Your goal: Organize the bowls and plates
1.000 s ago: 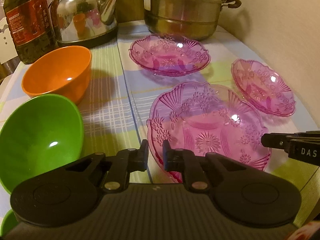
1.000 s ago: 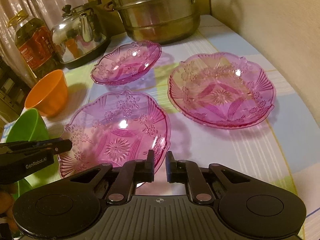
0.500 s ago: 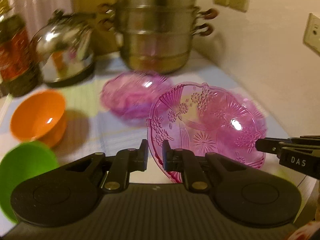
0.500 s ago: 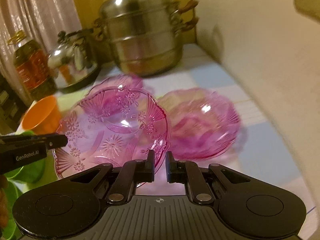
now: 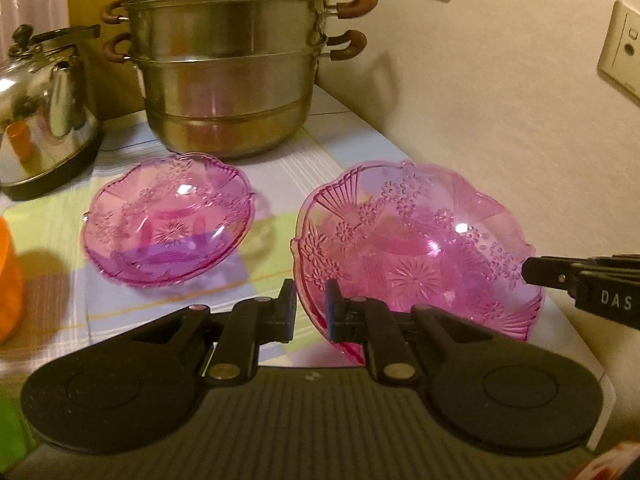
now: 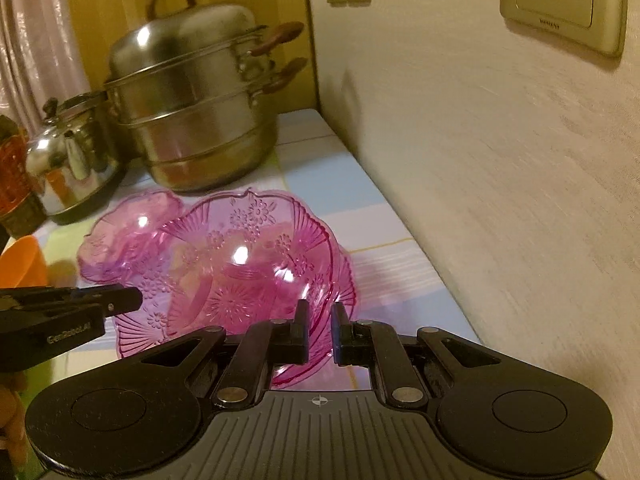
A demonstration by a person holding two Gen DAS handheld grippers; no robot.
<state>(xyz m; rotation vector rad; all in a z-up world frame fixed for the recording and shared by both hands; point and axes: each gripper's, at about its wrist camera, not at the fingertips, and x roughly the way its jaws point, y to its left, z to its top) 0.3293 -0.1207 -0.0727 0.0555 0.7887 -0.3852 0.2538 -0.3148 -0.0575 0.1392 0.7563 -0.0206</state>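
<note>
Both grippers hold one pink plate (image 5: 416, 248) by its rim: the left gripper (image 5: 311, 312) pinches the near edge, the right gripper (image 6: 319, 326) the opposite edge (its jaws nearly closed). The plate hangs in front of the steel steamer pot (image 5: 228, 64), right of a second pink plate (image 5: 168, 218) lying on the tablecloth (image 5: 296, 160).

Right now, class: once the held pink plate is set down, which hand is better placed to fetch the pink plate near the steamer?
Probably the left gripper: the steamer-side plate lies on its side of the held plate; the right gripper grips the wall-side rim.
</note>
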